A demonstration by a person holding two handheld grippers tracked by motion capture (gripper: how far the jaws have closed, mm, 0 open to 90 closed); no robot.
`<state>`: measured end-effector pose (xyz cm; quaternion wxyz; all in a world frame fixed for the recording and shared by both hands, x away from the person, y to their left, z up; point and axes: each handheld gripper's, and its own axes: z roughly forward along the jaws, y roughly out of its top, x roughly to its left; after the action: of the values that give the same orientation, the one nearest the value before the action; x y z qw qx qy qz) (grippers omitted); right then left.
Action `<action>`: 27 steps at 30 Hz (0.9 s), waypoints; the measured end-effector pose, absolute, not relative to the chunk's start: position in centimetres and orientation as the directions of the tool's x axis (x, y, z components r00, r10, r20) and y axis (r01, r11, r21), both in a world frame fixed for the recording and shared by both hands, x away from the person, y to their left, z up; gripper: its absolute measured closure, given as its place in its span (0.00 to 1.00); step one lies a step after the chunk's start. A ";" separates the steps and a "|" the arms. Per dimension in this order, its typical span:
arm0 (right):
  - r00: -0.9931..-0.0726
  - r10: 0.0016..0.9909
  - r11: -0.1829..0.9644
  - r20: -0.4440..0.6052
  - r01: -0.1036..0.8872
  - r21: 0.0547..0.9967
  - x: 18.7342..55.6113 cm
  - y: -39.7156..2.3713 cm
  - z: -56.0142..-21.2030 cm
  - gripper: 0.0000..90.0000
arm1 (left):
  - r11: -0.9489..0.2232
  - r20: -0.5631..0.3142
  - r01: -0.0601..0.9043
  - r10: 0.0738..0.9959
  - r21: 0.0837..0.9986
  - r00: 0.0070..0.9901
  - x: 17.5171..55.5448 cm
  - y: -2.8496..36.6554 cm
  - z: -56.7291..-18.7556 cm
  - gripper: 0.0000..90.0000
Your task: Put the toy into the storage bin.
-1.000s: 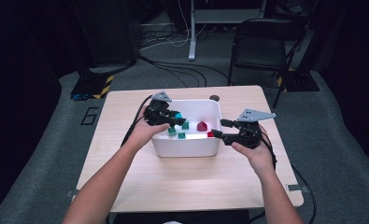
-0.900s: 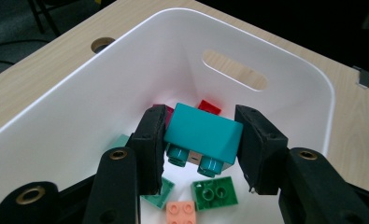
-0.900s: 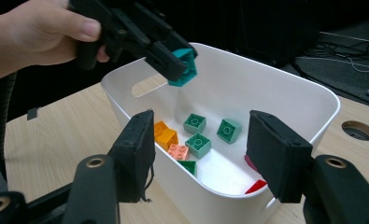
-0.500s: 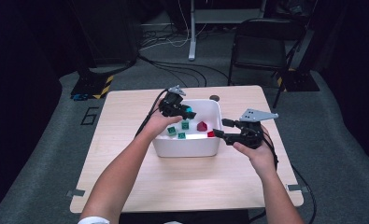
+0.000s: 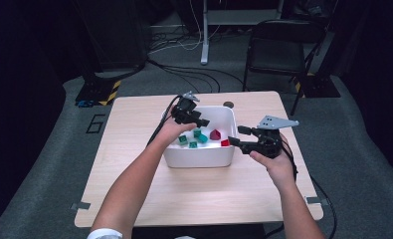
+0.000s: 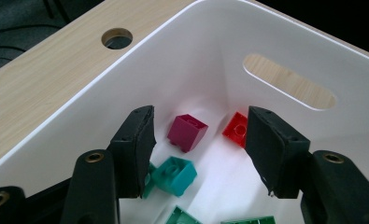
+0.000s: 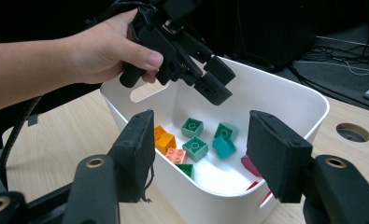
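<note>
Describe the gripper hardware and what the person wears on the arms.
Both the left gripper and the right gripper are matte black, each with two flat padded fingers and brass-coloured screw bushings. The right gripper carries a grey three-cornered plate. Black cables trail from both. Forearms bare; a white cuff shows at the left.

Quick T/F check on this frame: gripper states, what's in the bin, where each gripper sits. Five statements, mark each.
1. The left gripper hangs over the white bin. True.
2. Its fingers clamp the maroon brick. False: the jaws have just been opening, nothing is between them, and the brick lies on the bin floor.
3. The right gripper is shut. False: its fingers stand wide apart and empty.
4. An orange brick lies in the bin. True.
5. The right gripper is deep inside the bin. False: it sits outside, at the bin's right wall.
</note>
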<state>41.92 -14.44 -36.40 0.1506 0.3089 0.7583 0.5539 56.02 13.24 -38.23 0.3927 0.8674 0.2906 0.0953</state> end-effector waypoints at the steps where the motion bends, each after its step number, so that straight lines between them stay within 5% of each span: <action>1: -0.764 0.635 0.198 0.113 0.302 0.933 41.9 -14.4 -36.4 0.46 | -0.518 -0.065 0.429 0.580 0.740 0.812 55.9 13.4 -38.0 0.46; 27: -0.755 0.648 0.228 0.098 0.316 0.921 41.4 -14.1 -36.9 0.46 | -0.418 -0.030 0.423 0.681 0.804 0.731 51.1 24.4 -33.4 0.43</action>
<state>41.39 -14.08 -36.95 0.1549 0.3137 0.7683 0.5361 51.07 24.42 -33.44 0.4240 0.8282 0.3332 0.1525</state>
